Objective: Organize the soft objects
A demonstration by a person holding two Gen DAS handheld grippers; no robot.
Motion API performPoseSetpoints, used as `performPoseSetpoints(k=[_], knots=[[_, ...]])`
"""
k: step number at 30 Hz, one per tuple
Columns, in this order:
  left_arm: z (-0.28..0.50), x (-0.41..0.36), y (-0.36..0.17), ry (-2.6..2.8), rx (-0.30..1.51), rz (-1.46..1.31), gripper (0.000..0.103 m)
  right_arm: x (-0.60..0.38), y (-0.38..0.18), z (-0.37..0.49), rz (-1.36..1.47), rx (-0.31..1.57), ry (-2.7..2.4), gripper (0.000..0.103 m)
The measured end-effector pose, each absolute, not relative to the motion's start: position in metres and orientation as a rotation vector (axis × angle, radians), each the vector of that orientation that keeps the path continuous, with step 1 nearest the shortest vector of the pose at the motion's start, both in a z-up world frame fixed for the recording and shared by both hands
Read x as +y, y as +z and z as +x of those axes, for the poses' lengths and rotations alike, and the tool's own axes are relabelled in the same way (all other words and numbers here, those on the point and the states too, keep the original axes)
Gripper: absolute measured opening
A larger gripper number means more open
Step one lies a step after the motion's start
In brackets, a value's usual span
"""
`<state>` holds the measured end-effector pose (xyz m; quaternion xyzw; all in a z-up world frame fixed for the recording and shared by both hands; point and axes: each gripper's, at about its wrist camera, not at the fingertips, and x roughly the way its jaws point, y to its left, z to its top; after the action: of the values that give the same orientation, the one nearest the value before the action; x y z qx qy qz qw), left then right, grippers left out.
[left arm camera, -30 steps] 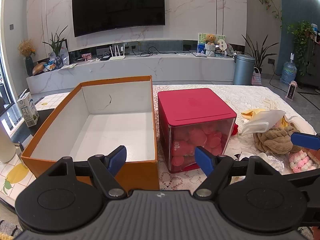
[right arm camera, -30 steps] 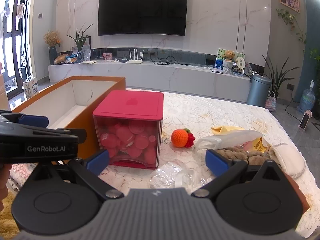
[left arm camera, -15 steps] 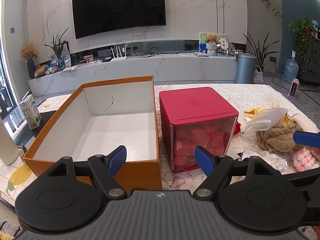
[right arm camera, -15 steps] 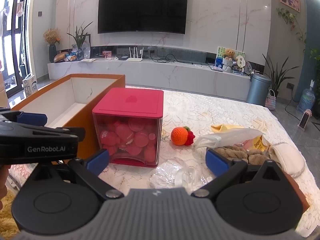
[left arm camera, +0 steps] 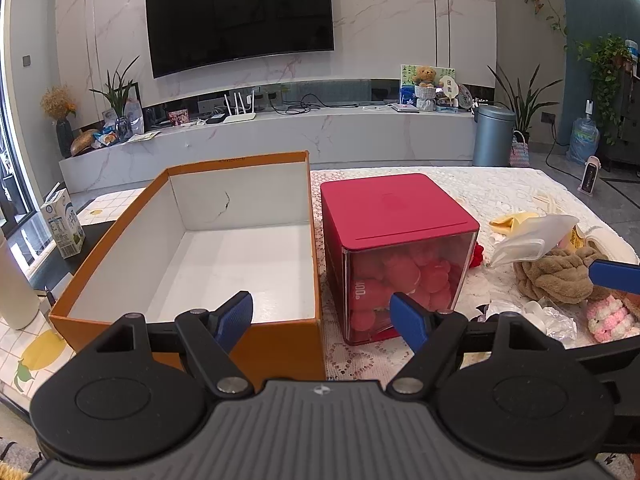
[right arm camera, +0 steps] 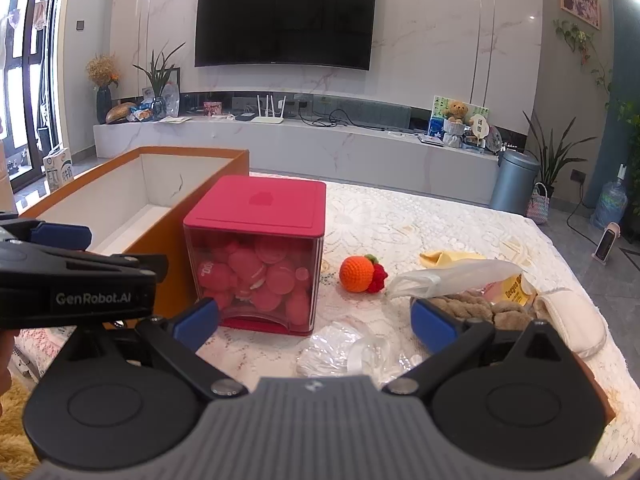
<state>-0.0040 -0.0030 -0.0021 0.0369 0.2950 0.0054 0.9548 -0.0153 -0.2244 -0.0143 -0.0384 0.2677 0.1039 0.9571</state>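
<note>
From the left wrist view, the left gripper (left arm camera: pixel 321 318) hangs with jaws spread and nothing in them above the near wall of one orange box (left arm camera: pixel 132 236), whose white inside is bare, so sorting looks unstarted; a brown plush (left arm camera: pixel 556 276) and a pink knit piece (left arm camera: pixel 608 318) lie far right, beyond one red-lidded container (left arm camera: pixel 396 252). From the right wrist view, the right gripper (right arm camera: pixel 316 320) is likewise spread and unladen, with one orange crochet ball (right arm camera: pixel 356 274), the plush and crumpled plastic (right arm camera: pixel 340 350) on the lace tablecloth (right arm camera: pixel 420 220).
</note>
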Motion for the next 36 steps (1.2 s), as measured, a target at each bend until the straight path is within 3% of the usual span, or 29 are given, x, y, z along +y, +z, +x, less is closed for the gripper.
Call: performPoseSetpoints(k=[18,30,36], knots=[[-0.001,-0.003,0.009,-0.036,0.626,0.000,0.092,-0.235,-0.009,-0.017,-0.007,0.528,0.227,0.100],[0.011,-0.040,0.037,-0.136,0.582,0.095,0.093,-0.327,0.037,-0.023,0.114,0.494,0.115,0.100],[0.018,-0.082,0.020,-0.300,0.628,0.201,0.093,-0.394,0.039,-0.013,0.076,0.660,0.004,0.100]])
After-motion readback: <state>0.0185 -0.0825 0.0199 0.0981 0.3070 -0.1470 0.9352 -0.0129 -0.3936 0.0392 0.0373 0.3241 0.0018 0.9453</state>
